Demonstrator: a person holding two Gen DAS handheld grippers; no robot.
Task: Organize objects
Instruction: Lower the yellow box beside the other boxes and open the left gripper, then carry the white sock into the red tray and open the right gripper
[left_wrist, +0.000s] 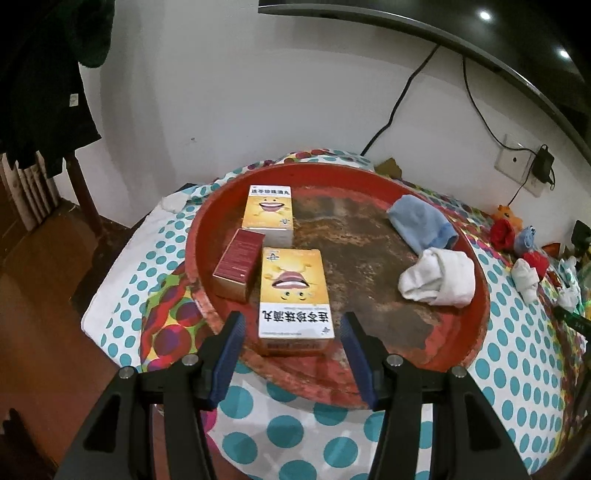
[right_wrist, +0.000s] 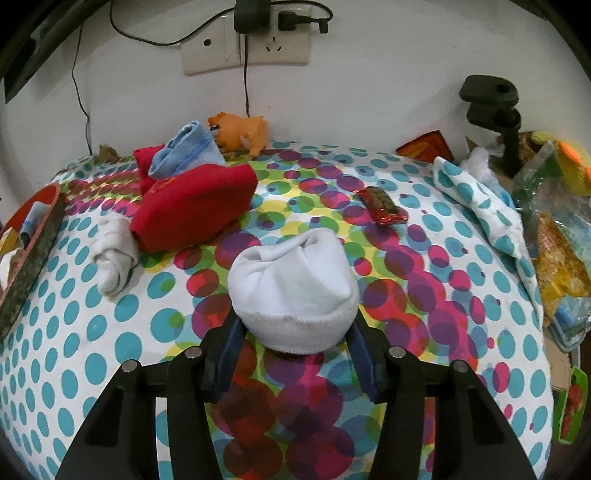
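Nearest in the right wrist view, the right gripper (right_wrist: 294, 332) pinches a rolled white sock (right_wrist: 293, 290) between its blue-padded fingers (right_wrist: 232, 341), the bundle raised over the polka-dot tablecloth (right_wrist: 424, 332). Beyond it, to the left, a second white sock roll (right_wrist: 112, 254) lies touching a red sock bundle (right_wrist: 195, 205), and a blue sock roll (right_wrist: 184, 151) rests against the red one's far side. A red snack wrapper (right_wrist: 384, 205) lies apart to the right, and an orange toy animal (right_wrist: 240, 134) sits near the wall under a wall socket (right_wrist: 243, 48). The red tray's edge shows at the far left of this view. In the left wrist view, the left gripper (left_wrist: 291, 334) has its jaws spread and holds nothing; it hovers just before the near rim of the round red tray (left_wrist: 476, 332). Between the fingertips in view lies a yellow medicine box (left_wrist: 293, 291) flat on the tray. Just beside its left edge a dark red box (left_wrist: 238, 269) lies tilted, and behind both sits another yellow medicine box (left_wrist: 269, 210). On the tray's right side a white sock bundle (left_wrist: 439, 282) lies near a blue sock (left_wrist: 421, 225), which is farther back.
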